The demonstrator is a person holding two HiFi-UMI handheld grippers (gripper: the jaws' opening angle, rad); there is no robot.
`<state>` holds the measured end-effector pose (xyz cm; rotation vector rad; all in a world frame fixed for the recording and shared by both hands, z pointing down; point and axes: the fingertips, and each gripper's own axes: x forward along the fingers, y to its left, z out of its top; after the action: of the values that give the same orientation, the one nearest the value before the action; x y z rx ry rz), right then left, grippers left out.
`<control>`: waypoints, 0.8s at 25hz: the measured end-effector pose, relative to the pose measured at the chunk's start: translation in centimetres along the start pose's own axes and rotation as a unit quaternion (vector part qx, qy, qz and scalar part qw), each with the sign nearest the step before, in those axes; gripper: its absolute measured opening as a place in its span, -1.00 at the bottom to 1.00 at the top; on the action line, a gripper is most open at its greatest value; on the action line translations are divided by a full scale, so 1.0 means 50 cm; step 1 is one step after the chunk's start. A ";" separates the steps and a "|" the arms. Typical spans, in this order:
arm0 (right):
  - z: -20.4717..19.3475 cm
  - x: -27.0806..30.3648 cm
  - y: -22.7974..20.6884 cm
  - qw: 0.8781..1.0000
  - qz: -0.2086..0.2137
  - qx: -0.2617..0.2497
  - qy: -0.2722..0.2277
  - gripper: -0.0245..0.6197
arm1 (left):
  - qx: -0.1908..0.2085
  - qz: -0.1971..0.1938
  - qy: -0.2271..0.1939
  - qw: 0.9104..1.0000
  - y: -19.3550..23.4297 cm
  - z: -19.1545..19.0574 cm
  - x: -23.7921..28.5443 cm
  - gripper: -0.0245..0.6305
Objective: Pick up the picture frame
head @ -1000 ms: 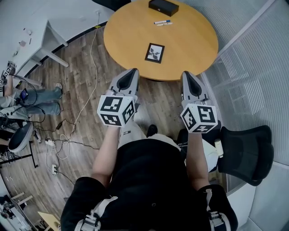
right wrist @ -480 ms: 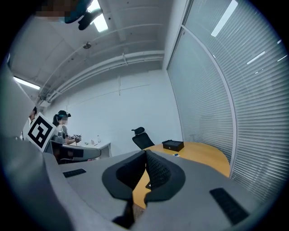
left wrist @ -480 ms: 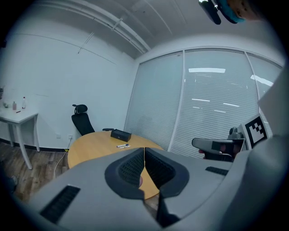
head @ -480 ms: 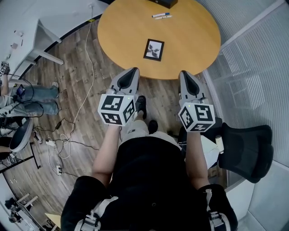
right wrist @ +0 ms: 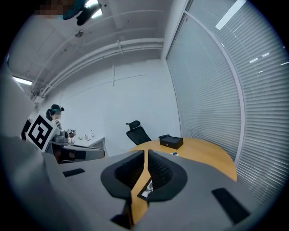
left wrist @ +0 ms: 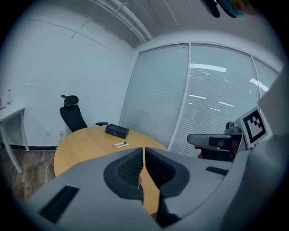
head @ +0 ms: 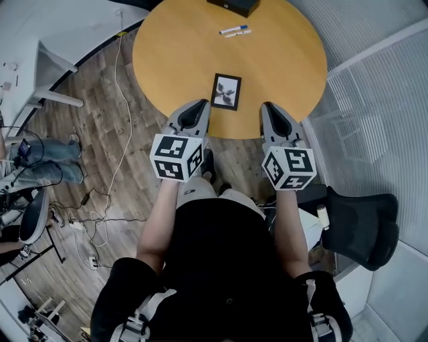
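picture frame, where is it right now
In the head view the picture frame lies flat on the round table near its front edge, two markers and a black box beyond it.

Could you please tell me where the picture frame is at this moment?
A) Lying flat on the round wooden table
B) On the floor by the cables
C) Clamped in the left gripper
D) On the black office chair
A: the picture frame lies flat on the round table, close to the table's near edge, with nothing holding it.

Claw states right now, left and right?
Left claw: closed, empty.
Right claw: has just been opening, slightly open, nothing between.
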<state>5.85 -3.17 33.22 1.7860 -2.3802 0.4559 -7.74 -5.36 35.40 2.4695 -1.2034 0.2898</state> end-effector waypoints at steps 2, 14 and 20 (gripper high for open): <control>0.001 0.037 -0.004 1.000 -0.007 0.005 0.008 -0.80 | 0.002 -0.011 0.011 1.000 0.025 0.004 0.029 -0.85; -0.006 0.200 -0.030 0.998 -0.054 0.021 0.038 -0.65 | 0.011 -0.061 0.049 0.997 0.160 0.022 0.158 -0.77; -0.045 0.238 -0.040 0.995 -0.063 0.030 0.068 -0.61 | -0.008 -0.066 0.068 0.995 0.194 -0.001 0.190 -0.71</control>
<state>4.13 -13.83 39.03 1.8533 -2.1713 0.6170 -9.58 -17.55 41.07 2.4588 -0.9785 0.4019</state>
